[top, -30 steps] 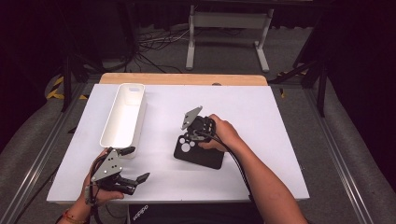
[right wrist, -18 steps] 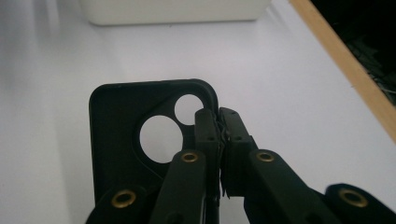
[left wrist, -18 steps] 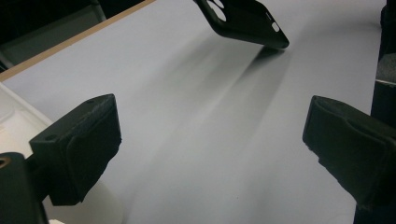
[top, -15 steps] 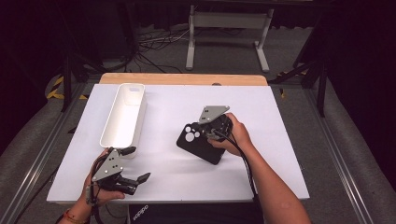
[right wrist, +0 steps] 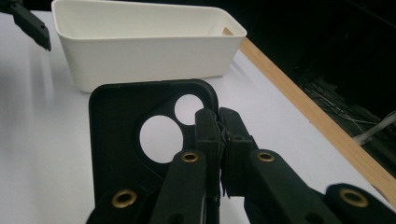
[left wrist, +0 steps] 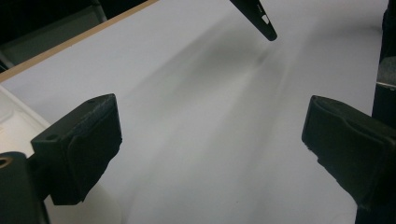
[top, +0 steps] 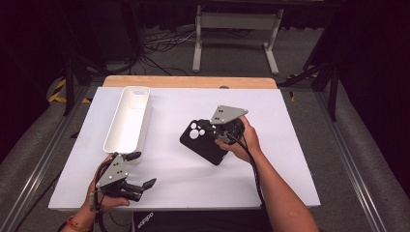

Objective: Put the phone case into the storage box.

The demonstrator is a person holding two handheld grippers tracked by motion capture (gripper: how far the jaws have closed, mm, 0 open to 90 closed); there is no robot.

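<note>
Above table [top: 300, 159]: right gripper [top: 218, 131] pinching tilted phone case [top: 205, 141].

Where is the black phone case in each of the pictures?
High view: the black phone case is right of centre, lifted in the right claw.
Left gripper view: only its thin edge pokes in at the top, above the table.
Right gripper view: it sits low in the centre, pinched at its edge by the shut claw.
Shared landmark: the white bin, also at the top of the right gripper view.
</note>
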